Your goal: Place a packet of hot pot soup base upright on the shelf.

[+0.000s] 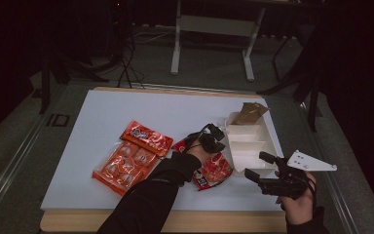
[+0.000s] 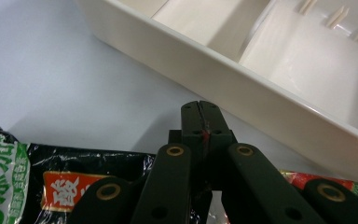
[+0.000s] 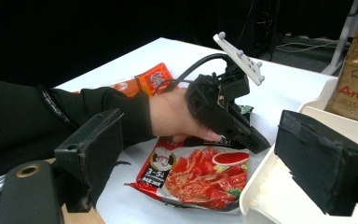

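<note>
**A:** What was nearest to you on the table?

**B:** Nearest was my right gripper point(image 1: 259, 169), held just at the near end of the white divided tray point(image 1: 253, 127). Its jaws stood spread wide with nothing between them; in the right gripper view the tray rim point(image 3: 279, 186) lay between the two black jaws.

**A:** And the left one?

**B:** My left gripper point(image 1: 217, 145) was a little farther in, over the red noodle packet point(image 1: 213, 170). Its jaws were pressed together, and in the left gripper view I saw a thin red strip point(image 2: 205, 136) caught between the tips, so it pinched the edge of the packet point(image 2: 51, 186). The packet lay flat on the white tabletop point(image 1: 126, 107), just beside the long wall of the tray point(image 2: 242, 84), under and behind the jaws.

**A:** What was beyond?

**B:** To the left lay two orange snack packs point(image 1: 132, 157), well apart from the tray. In the far compartment of the tray stood a brown bag point(image 1: 251, 113).
</note>
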A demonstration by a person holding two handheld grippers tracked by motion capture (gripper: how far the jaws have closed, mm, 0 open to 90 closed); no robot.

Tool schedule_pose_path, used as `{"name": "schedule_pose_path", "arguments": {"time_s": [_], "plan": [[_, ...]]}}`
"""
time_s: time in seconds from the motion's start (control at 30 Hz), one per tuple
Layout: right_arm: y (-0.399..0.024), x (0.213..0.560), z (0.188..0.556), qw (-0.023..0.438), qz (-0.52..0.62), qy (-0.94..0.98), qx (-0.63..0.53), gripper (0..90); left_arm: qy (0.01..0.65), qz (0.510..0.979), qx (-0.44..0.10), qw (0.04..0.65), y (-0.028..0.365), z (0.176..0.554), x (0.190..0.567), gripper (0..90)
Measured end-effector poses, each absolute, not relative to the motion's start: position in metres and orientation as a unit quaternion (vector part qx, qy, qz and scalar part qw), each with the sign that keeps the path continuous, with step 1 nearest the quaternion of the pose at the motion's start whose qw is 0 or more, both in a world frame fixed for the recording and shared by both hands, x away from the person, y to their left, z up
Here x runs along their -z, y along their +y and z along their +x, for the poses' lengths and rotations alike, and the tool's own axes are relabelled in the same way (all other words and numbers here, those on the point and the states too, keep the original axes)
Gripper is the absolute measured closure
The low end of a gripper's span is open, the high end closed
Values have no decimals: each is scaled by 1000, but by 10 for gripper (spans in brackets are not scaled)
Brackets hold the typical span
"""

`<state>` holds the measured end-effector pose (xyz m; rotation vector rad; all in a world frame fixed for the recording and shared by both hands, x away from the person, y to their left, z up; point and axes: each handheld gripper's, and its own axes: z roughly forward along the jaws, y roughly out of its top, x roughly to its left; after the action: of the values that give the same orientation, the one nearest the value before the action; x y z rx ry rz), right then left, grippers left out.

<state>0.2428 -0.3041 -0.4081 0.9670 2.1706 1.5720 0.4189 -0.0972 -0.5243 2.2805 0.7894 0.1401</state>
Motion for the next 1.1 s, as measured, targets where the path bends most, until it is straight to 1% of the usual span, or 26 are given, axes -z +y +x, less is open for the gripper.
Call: {"name": "schedule_pose_path", "arguments": {"time_s": [0.13,0.37,0.73,0.97,1.1], "plan": [[-305,409,243,147,338,752,-547,150,294,890,-54,344,-101,416,524,900],[-304,409,244,146,337,753,-546,150,281,896,-27,343,-103,410,521,900],[-305,409,244,145,339,750,-549,150,275,903,-21,329,-107,404,520,900],[-306,408,243,147,340,748,-551,150,266,908,2,323,-105,389,520,900],[-305,408,243,147,341,748,-550,150,256,912,5,320,-104,382,520,900]]}}
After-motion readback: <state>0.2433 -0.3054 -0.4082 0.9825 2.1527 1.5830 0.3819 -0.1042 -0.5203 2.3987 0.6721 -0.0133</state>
